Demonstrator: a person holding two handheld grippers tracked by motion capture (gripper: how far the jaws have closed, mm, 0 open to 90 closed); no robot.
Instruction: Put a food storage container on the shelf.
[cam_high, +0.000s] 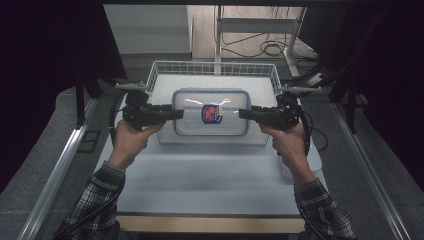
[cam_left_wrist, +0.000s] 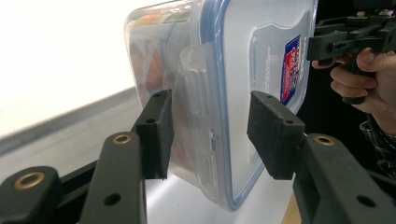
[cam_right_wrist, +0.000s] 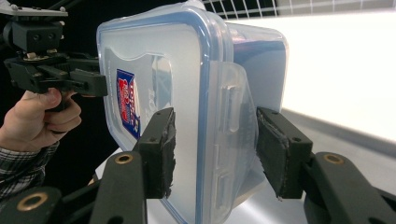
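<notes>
**Colours and Patterns of Visible Items**

Container: clear plastic body; translucent lid with a blue seal line along the rim. Label at lid centre: blue ground, red and white print. Contents seen through the wall in the left gripper view: orange and green.

Left gripper and right gripper: black jaws, black pads, brass-coloured pivot rings.

Sleeves: dark plaid, light check lines.

Table: white top, pale wood front edge.

Wire basket: white mesh.

Floor: grey.
</notes>
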